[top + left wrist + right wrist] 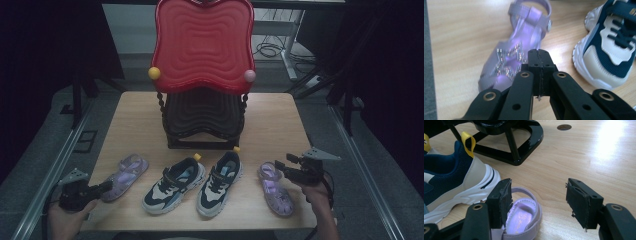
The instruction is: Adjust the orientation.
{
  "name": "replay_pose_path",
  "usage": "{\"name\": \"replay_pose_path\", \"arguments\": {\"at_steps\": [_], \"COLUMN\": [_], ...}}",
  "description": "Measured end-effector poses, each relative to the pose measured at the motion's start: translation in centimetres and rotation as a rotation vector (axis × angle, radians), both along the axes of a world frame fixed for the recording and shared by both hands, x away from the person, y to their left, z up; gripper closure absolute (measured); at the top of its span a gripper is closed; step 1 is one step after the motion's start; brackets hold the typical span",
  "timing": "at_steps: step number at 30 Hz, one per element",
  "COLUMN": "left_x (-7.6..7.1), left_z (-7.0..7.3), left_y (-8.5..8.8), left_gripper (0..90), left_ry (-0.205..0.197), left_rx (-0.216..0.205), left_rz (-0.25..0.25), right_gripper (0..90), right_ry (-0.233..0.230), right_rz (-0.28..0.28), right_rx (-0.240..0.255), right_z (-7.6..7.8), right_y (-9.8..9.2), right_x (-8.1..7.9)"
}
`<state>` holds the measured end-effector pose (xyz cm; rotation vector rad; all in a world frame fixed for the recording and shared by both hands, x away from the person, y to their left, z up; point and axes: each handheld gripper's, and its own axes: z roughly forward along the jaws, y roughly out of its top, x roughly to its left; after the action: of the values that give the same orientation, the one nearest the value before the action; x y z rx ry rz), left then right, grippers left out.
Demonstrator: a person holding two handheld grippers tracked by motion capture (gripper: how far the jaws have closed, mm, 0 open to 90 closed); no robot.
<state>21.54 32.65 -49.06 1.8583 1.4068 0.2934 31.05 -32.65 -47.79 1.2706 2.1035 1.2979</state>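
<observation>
Setting: pale wooden counter (280,125) in a dim room, dark curtains either side, grey floor around it.
Back of counter: black rack (204,122) with a big red wavy tray (202,42) tilted up on top of it.
Shoes: four in a row along the near edge. From the left: purple sandal (125,176), two navy and white sneakers (174,184), second purple sandal (275,188).
Left sandal: lies at the left end of the row, toe toward the near left corner, glitter star on its front strap (509,60). It rests flat on the counter, just beside the left sneaker.
Left gripper (102,187): held low at the near left corner, pointing at the sandal's toe. Its fingers (534,62) are pressed together with nothing between them, tips right at the toe end; whether they touch it cannot be told.
Right gripper (285,167): held over the heel end of the right sandal (524,216). Its fingers (581,202) stand wide apart and grip nothing; the heel strap sits just inside the left one.
Risk, left side: shut fingers cannot take hold of the sandal. Moving further in would likely only shove it along the counter, perhaps into the sneaker.
Risk, right side: the sandal sits off to one side of the gap, against the sneaker (454,182). Closing from here could pinch only the thin strap, or catch the sneaker's sole, so the sandal might twist or slip out.
</observation>
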Motion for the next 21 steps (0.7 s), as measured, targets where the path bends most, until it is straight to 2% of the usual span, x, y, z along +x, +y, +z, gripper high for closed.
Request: {"name": "replay_pose_path", "arguments": {"at_steps": [5, 8, 11, 14, 18, 21], "left_x": [-0.6, -0.8, -0.6, -0.6, -0.8, -0.8], "left_z": [-1.0, -1.7, -2.7, -2.9, -3.1, -3.5], "left_y": [-0.5, -1.4, -1.9, -1.9, -1.8, -1.7], "left_gripper": [89.4, 89.4, 89.4, 89.4, 89.4, 89.4], "left_ry": [0.024, 0.048, 0.080, 0.092, 0.100, 0.109], "left_rx": [-0.019, 0.002, 0.036, 0.047, 0.022, 0.025], "left_rz": [-0.020, -0.036, -0.025, -0.018, -0.014, -0.007], "right_gripper": [37.4, 37.4, 37.4, 37.3, 37.4, 37.4], "right_ry": [0.001, 0.001, 0.001, 0.003, 0.003, -0.004], "right_rz": [0.002, 0.000, 0.002, 0.003, 0.002, 0.004], "right_rx": [-0.009, -0.006, -0.008, -0.007, -0.003, 0.000], "right_z": [-0.2, -0.2, -0.1, -0.2, -0.4, -0.4], "right_y": [0.1, 0.2, 0.4, 0.5, 0.6, 0.7], "right_x": [-0.1, 0.0, 0.0, 0.0, 0.0, 0.0]}}
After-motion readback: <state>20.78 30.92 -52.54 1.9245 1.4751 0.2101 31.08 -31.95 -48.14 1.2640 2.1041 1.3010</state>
